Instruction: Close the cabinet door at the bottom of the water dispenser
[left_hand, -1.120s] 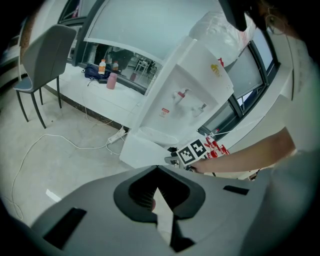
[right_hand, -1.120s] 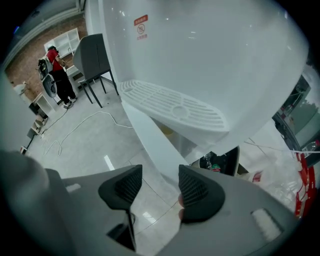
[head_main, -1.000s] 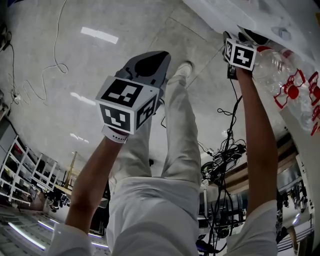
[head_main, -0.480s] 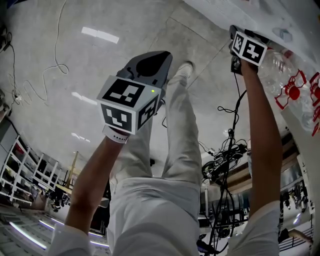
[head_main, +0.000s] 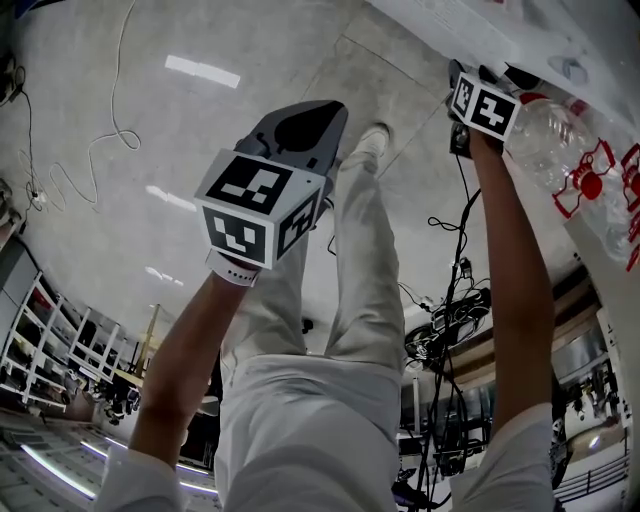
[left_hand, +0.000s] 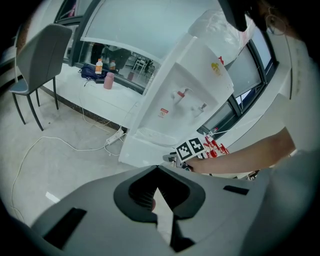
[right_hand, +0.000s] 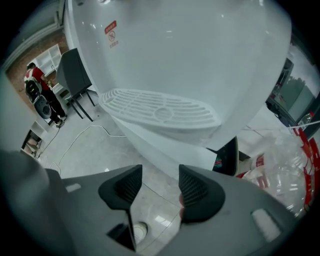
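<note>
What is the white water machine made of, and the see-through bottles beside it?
The water dispenser looks like smooth, shiny white plastic: it gleams, and its drip tray is moulded into a grid. The bottles look like thin clear plastic: they are crinkled and see-through, with red labels.

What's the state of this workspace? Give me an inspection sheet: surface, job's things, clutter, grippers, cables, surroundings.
Surface: pale glossy floor showing light reflections.
Job's things: white water dispenser with drip tray; the cabinet door below the tray is just ahead of the right gripper; ajar or shut, cannot tell.
Clutter: clear plastic bottles with red labels beside the dispenser.
Grippers: left gripper has its jaws together, empty, away from the dispenser; right gripper has its jaws apart, empty.
Cables: white cable on the floor; black cable bundle.
Surroundings: grey chair; shelving.
</note>
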